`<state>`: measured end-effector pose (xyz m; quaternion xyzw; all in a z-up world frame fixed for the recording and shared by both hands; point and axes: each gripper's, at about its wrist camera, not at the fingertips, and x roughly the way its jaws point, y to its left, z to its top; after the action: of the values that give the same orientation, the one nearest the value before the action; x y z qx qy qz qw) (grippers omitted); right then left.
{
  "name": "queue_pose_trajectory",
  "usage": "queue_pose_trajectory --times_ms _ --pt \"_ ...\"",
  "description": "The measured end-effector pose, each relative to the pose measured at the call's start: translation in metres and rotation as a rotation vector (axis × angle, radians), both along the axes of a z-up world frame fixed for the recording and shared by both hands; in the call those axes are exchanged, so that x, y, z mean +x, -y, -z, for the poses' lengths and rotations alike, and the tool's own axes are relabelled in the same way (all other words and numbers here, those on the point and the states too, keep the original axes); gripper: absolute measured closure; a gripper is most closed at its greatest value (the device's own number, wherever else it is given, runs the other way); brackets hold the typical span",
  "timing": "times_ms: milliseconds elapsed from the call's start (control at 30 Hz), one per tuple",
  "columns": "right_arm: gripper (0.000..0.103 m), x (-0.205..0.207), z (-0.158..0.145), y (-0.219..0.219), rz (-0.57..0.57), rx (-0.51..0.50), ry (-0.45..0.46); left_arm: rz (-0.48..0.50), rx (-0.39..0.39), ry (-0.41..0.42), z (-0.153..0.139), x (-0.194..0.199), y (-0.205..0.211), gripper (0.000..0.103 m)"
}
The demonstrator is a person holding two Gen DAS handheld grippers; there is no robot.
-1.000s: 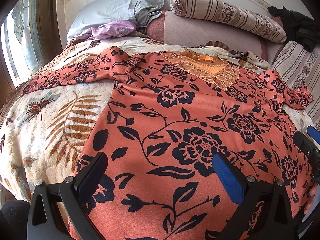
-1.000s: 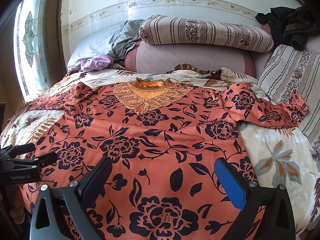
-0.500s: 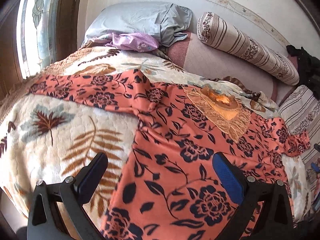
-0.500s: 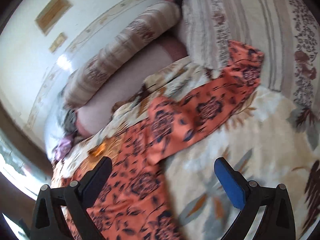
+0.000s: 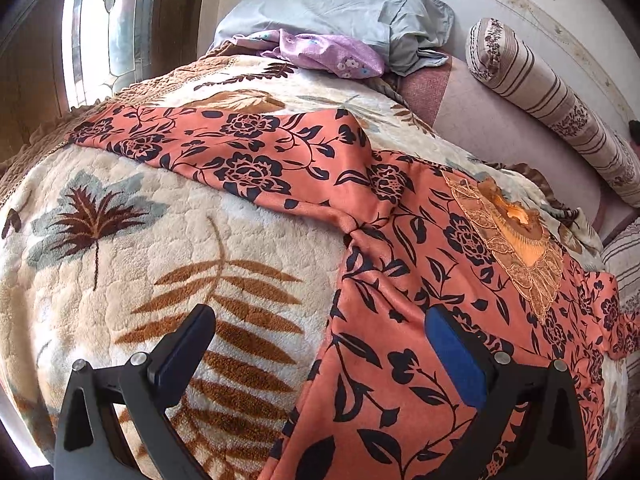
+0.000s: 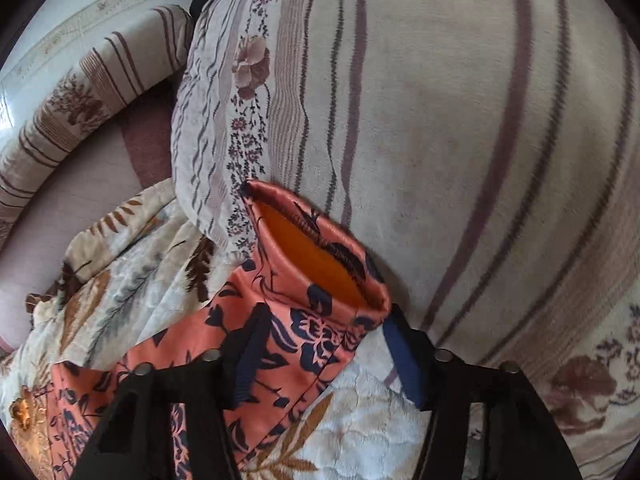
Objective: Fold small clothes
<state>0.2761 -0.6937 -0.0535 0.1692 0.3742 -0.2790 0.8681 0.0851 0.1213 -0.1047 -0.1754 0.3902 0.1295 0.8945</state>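
Observation:
An orange dress with black flowers (image 5: pixel 420 288) lies spread flat on the bed, its embroidered neckline (image 5: pixel 516 240) to the right and its left sleeve (image 5: pixel 224 152) stretched toward the window. My left gripper (image 5: pixel 320 344) is open and empty, hovering above the dress's left side edge and the blanket. In the right wrist view the right sleeve's cuff (image 6: pixel 316 268) gapes open against a striped pillow. My right gripper (image 6: pixel 324 356) is open and straddles that sleeve just below the cuff, without pinching it.
A cream leaf-print blanket (image 5: pixel 120 272) covers the bed. A grey pillow (image 5: pixel 332 12) and purple cloth (image 5: pixel 332 54) lie at the head, beside a striped bolster (image 5: pixel 560 108). A large striped pillow (image 6: pixel 460 120) stands right behind the cuff. A window (image 5: pixel 108 28) is at left.
Both grippers moved apart from the dress's hem: the left swung out to the left sleeve side, the right travelled to the right sleeve's cuff and came in close. Both stayed open.

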Motion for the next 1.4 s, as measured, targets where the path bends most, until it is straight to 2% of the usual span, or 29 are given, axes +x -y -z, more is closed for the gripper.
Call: queue_pose_trajectory --times_ms 67,167,267,400,567,633,700,767,833,867,900,967,1067,1100,1133,1200,1300,1400 --pt "0.067 0.011 0.004 0.002 0.013 -0.040 -0.049 -0.001 -0.016 -0.004 0.001 0.000 -0.002 0.000" --pt "0.093 0.017 0.000 0.000 0.019 -0.048 -0.065 -0.011 -0.040 0.009 -0.001 -0.001 -0.007 0.000" --pt "0.093 0.017 -0.033 -0.023 -0.062 -0.060 -0.013 -0.014 -0.079 0.039 -0.006 -0.004 -0.010 0.000" --pt "0.093 0.014 -0.118 -0.084 -0.237 -0.026 0.144 0.001 -0.080 0.080 -0.017 -0.012 -0.008 0.000" --pt "0.093 -0.004 -0.221 -0.214 -0.543 0.071 0.347 0.002 -0.101 0.116 -0.025 -0.022 -0.011 0.000" --pt "0.093 -0.017 -0.245 -0.272 -0.664 0.141 0.416 -0.002 -0.105 0.126 -0.027 -0.025 -0.012 0.000" --pt "0.093 -0.029 -0.253 -0.326 -0.767 0.236 0.461 -0.005 -0.111 0.131 -0.028 -0.026 -0.015 0.000" --pt "0.090 -0.037 -0.242 -0.382 -0.859 0.347 0.483 -0.008 -0.127 0.132 -0.028 -0.026 -0.017 0.000" --pt "0.074 -0.038 -0.213 -0.431 -0.923 0.435 0.449 -0.012 -0.146 0.132 -0.027 -0.026 -0.019 0.000" --pt "0.029 -0.035 -0.189 -0.452 -0.935 0.471 0.408 -0.012 -0.153 0.131 -0.027 -0.025 -0.021 0.000" --pt "0.000 -0.033 -0.160 -0.469 -0.921 0.507 0.362 -0.013 -0.159 0.129 -0.027 -0.025 -0.022 0.000" --pt "0.000 -0.030 -0.093 -0.489 -0.883 0.568 0.274 -0.018 -0.171 0.133 -0.027 -0.026 -0.024 0.000" --pt "0.002 -0.026 0.007 -0.503 -0.897 0.637 0.015 -0.030 -0.186 0.135 -0.027 -0.027 -0.029 0.000" --pt "0.004 -0.030 0.029 -0.494 -0.883 0.649 -0.032 -0.035 -0.192 0.133 -0.026 -0.027 -0.030 0.000" --pt "0.004 -0.035 0.041 -0.483 -0.867 0.660 -0.042 -0.038 -0.200 0.132 -0.026 -0.026 -0.031 0.000" --pt "0.004 -0.046 0.044 -0.452 -0.843 0.669 0.001 -0.035 -0.211 0.125 -0.024 -0.024 -0.031 0.000" --pt "0.004 -0.052 0.022 -0.395 -0.791 0.630 0.102 0.008 -0.222 0.101 -0.024 -0.020 -0.024 0.000" --pt "0.004 -0.050 0.008 -0.351 -0.749 0.545 0.149 0.104 -0.317 0.076 -0.035 -0.011 -0.010 0.000"
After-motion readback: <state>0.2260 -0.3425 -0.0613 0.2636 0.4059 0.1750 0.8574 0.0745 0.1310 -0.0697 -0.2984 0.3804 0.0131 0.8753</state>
